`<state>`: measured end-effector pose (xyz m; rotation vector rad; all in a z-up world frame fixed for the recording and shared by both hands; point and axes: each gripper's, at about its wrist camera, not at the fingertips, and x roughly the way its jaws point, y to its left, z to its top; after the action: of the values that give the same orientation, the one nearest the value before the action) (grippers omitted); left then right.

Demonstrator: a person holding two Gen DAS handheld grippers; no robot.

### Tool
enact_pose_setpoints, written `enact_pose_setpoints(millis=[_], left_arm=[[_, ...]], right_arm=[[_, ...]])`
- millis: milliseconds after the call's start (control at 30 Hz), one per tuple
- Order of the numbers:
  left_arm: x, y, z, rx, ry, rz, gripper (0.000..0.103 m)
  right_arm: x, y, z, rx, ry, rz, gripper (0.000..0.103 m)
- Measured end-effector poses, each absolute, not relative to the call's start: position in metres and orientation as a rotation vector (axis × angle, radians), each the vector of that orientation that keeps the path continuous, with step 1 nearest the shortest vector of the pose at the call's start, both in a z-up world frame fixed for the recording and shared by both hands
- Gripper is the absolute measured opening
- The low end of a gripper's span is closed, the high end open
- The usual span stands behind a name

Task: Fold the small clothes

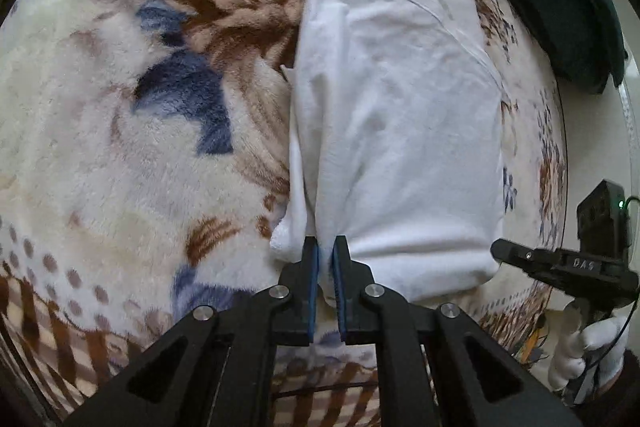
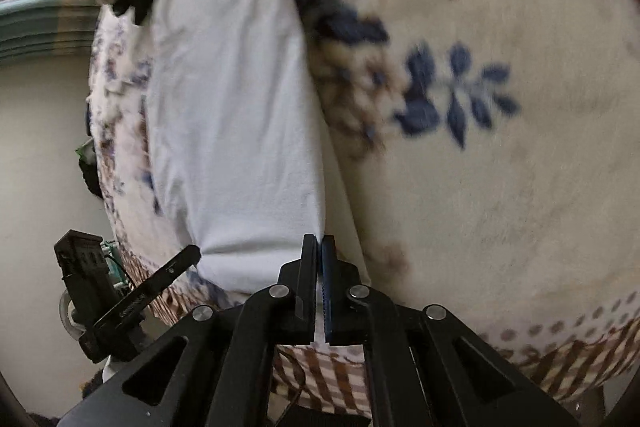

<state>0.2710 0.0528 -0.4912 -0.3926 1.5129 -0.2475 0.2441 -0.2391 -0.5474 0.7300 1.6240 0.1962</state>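
Your left gripper (image 1: 325, 247) is clenched on a bunched corner of the white garment (image 1: 400, 115) at its near edge, a pleat of cloth pinched between the blue pads (image 1: 338, 279). Your right gripper (image 2: 318, 247) is pinched shut too, holding the thin near corner of the same garment (image 2: 232, 107) on its other side. The garment lies as a long, narrowed strip on the floral fleece blanket (image 1: 120, 147), running away from you toward the far edge, where a dark green cloth (image 1: 560, 7) sits. With both near corners held, you look to be mid-fold, about to bring this end over. The next move calls for lifting both corners together, keeping them level and taut, and carrying them toward the far end so the edges meet squarely. Watch the left pinch: the bunched cloth there could leave a crease.
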Motion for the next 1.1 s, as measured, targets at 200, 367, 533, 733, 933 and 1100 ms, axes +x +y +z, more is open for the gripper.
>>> enact_pose_setpoints(millis=[200, 367, 533, 733, 933, 1100], left_arm=[[0.268, 0.051, -0.496, -0.415, 1.537, -0.237, 0.010], [0.274, 0.063, -0.479, -0.504, 1.509, -0.179, 0.025], [0.292, 0.056, -0.497, -0.518, 1.499, -0.169, 0.050], [0.276, 0.048, -0.501, -0.457, 1.466, -0.173, 0.011], [0.243, 0.046, -0.498, -0.409, 1.521, -0.198, 0.007], [0.244, 0.052, -0.490, -0.431, 1.549, -0.205, 0.008]], right_arm=[[0.234, -0.235, -0.548, 0.701, 1.648, 0.193, 0.002], [0.232, -0.237, -0.550, 0.675, 1.679, 0.216, 0.004], [0.250, -0.249, -0.541, 0.733, 1.618, 0.205, 0.054], [0.268, -0.247, -0.567, 0.900, 1.595, 0.211, 0.041], [0.261, -0.221, -0.553, 0.730, 1.609, 0.236, 0.003], [0.252, -0.211, -0.543, 0.672, 1.639, 0.251, 0.003]])
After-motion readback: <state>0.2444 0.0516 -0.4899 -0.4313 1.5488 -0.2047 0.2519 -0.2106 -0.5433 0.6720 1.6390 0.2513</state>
